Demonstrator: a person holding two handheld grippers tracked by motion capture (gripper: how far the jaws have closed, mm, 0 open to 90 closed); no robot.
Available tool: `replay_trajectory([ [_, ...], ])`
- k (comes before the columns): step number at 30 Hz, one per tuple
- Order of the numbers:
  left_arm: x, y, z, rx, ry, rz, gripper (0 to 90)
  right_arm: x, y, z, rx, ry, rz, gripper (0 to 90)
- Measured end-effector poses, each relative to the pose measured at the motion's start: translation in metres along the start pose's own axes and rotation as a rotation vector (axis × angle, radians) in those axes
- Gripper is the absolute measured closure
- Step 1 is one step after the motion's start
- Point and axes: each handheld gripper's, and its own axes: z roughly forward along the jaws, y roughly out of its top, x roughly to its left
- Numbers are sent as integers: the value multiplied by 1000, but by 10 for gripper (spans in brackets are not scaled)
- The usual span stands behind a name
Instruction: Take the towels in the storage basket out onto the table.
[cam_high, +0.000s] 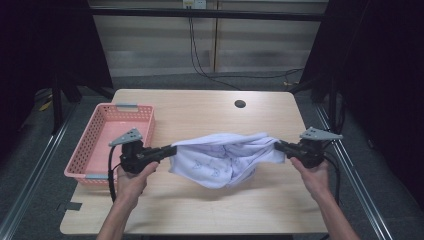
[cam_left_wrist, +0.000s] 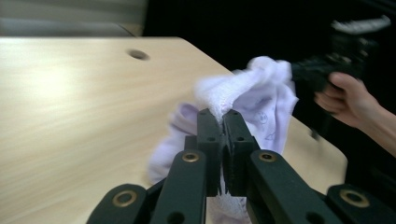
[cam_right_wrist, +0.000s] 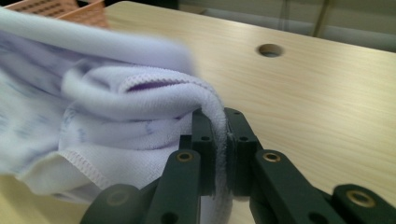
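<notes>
Across the middle of the high view, a white printed cloth (cam_high: 225, 159) hangs stretched between two hand-held grippers above the wooden table (cam_high: 200, 112). At centre left, the left gripper (cam_high: 172, 149) is clamped on one end of the cloth; its own view shows the hem pinched between closed jaws. At centre right, the right gripper (cam_high: 278, 145) pinches the other end. A pink basket (cam_high: 95, 135) sits at the left table edge.
</notes>
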Motion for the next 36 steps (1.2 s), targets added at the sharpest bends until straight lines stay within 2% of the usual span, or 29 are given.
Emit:
replay_trajectory([
  [1,3,0,-5,-1,17,-4,874,-8,0,-6,1,-27,9,839],
  [2,6,-1,-8,9,64,-11,875,-15,-1,-9,1,-55,17,839],
  [3,10,-2,-10,25,80,-21,875,-21,-4,-12,10,-83,30,839],
  [5,17,-9,-9,56,124,-49,871,-31,-13,-13,23,-98,55,836],
  [7,20,-15,0,97,119,-52,846,-33,-25,-10,49,-95,61,803],
  [8,18,-17,5,122,144,-32,780,-31,-31,-8,65,-94,58,738],
  [9,15,-17,8,130,154,-31,685,-29,-35,-8,70,-98,49,665],
  [11,12,-15,10,127,142,-9,645,-25,-39,-10,77,-90,43,583],
  [13,7,-12,10,117,134,21,585,-23,-37,-17,61,-99,45,505],
  [15,2,-11,15,125,102,49,559,-19,-37,-24,39,-89,42,503],
  [17,-2,-13,29,166,76,72,599,-9,-40,-23,55,-57,23,504],
  [21,-7,-22,66,201,4,86,625,11,-42,-6,81,13,-7,510],
  [23,-11,-27,92,250,-22,104,577,15,-40,6,88,38,-18,495],
  [24,-13,-29,103,266,-20,113,548,18,-38,14,96,46,-28,482],
  [27,-12,-35,136,301,-50,105,450,22,-36,35,114,77,-40,446],
  [28,-13,-38,147,323,-50,123,415,24,-35,42,122,83,-47,435],
  [30,-14,-44,164,335,-34,139,342,27,-35,51,131,89,-68,422],
  [32,-15,-49,173,334,-16,145,287,27,-35,61,136,93,-68,390],
  [33,-14,-50,176,338,-6,137,302,27,-36,65,141,99,-62,382],
  [34,-13,-50,177,345,11,138,358,27,-38,69,150,101,-65,377],
  [35,-13,-50,177,363,32,161,485,28,-41,74,165,106,-75,369],
  [36,-12,-50,176,375,30,172,595,30,-44,78,187,114,-84,368],
])
